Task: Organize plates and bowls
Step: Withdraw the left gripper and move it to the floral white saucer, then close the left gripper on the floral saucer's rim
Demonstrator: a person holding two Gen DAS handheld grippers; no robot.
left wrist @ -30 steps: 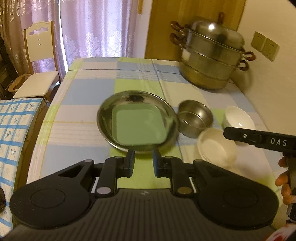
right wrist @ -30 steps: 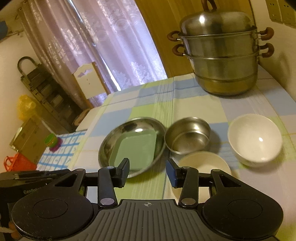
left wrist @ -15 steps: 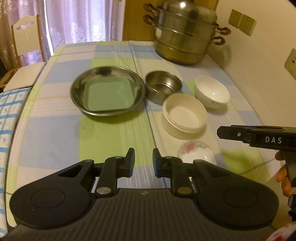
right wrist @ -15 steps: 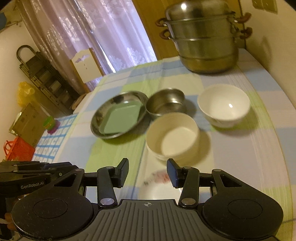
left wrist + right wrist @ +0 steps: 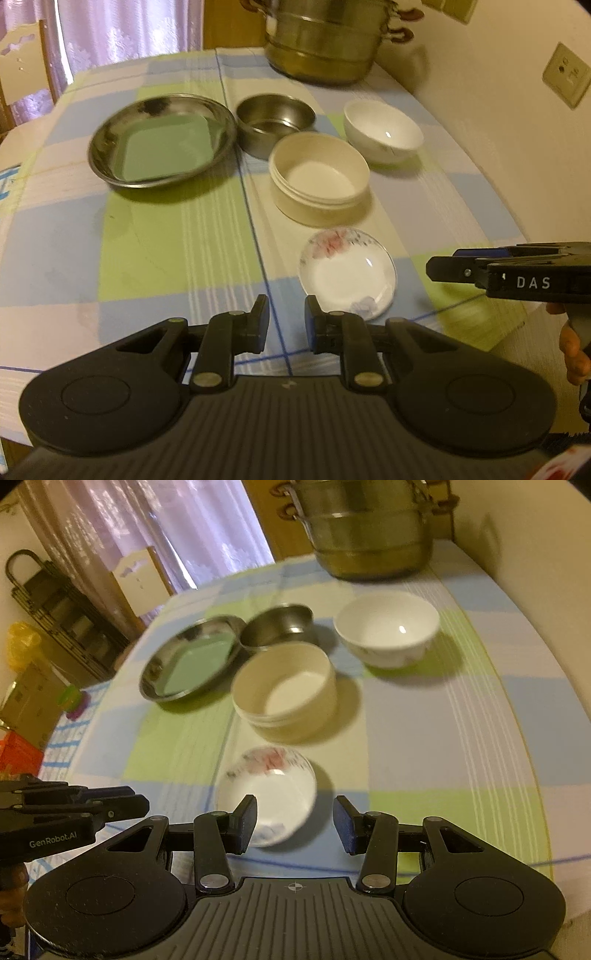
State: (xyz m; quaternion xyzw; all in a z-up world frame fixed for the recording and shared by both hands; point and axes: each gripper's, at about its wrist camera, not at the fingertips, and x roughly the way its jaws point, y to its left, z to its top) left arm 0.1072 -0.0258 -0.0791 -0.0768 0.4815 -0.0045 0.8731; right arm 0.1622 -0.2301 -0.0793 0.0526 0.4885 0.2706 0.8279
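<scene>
Grippers (image 5: 286,319) (image 5: 294,821) empty above floral saucer (image 5: 269,794)

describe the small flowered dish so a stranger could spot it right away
Start at the big steel steamer pot at the table's far end. Come toward the grippers past the cream tub. The flowered dish is nearest, the only shallow white piece with pink blossoms.

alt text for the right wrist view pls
The open right gripper hovers empty over a small floral dish on a checked tablecloth. Beyond sit a cream tub, white bowl, and steel bowl.
</scene>
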